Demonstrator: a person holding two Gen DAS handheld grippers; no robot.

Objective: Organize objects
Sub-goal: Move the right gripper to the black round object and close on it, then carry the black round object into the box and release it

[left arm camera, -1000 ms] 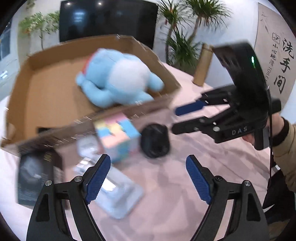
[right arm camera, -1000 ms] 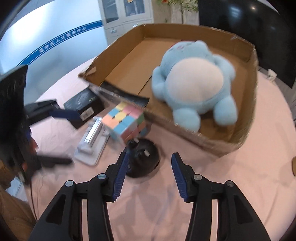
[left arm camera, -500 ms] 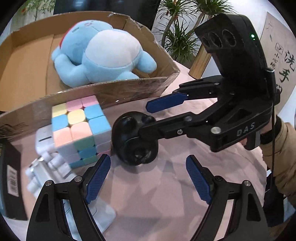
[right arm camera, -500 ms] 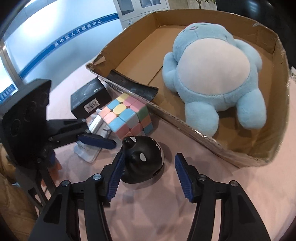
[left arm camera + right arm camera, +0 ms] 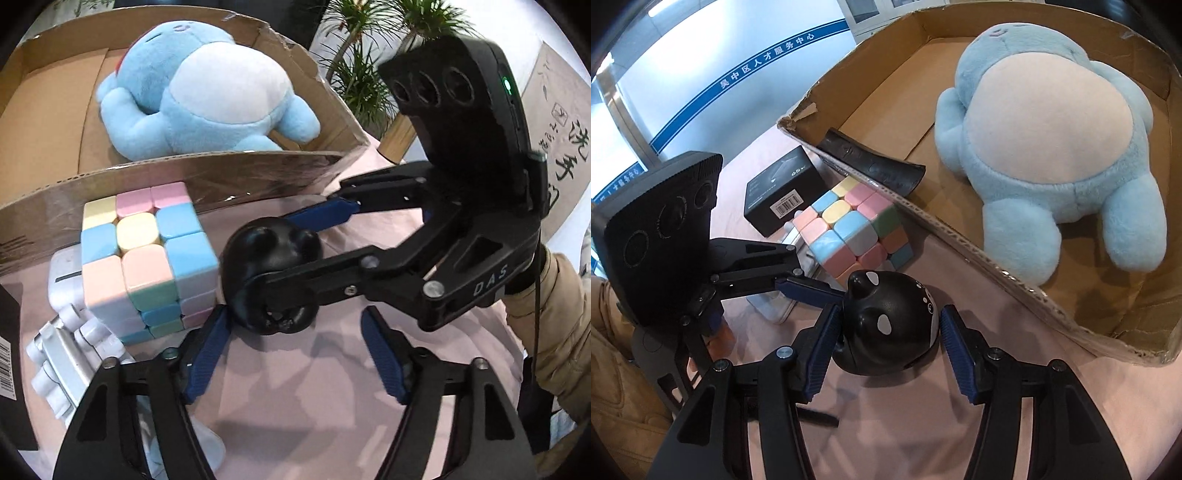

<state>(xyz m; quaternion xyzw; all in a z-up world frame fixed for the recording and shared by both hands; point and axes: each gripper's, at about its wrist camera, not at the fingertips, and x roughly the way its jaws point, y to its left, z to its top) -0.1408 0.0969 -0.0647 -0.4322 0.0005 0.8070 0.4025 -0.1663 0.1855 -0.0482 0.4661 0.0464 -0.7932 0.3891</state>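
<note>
A black rounded toy (image 5: pixel 890 325) lies on the pink tablecloth beside a pastel puzzle cube (image 5: pixel 853 229). My right gripper (image 5: pixel 886 350) is open, its jaws on either side of the black toy, close to it. In the left wrist view the black toy (image 5: pixel 271 254) sits between the right gripper's fingers (image 5: pixel 325 216). My left gripper (image 5: pixel 295 354) is open and empty just in front of the toy, next to the cube (image 5: pixel 144 254). A blue plush (image 5: pixel 1049 140) lies in the cardboard box (image 5: pixel 960 229).
A black boxed item (image 5: pixel 783 192) and a white plastic-packed item (image 5: pixel 62 347) lie left of the cube. A black curved piece (image 5: pixel 871 166) rests inside the box's near wall. Plants (image 5: pixel 365 74) and a wall sign (image 5: pixel 561 125) stand behind the table.
Both grippers have moved closer to the black toy. The right gripper's jaws have narrowed and now flank the toy closely. The left gripper has stayed open.
</note>
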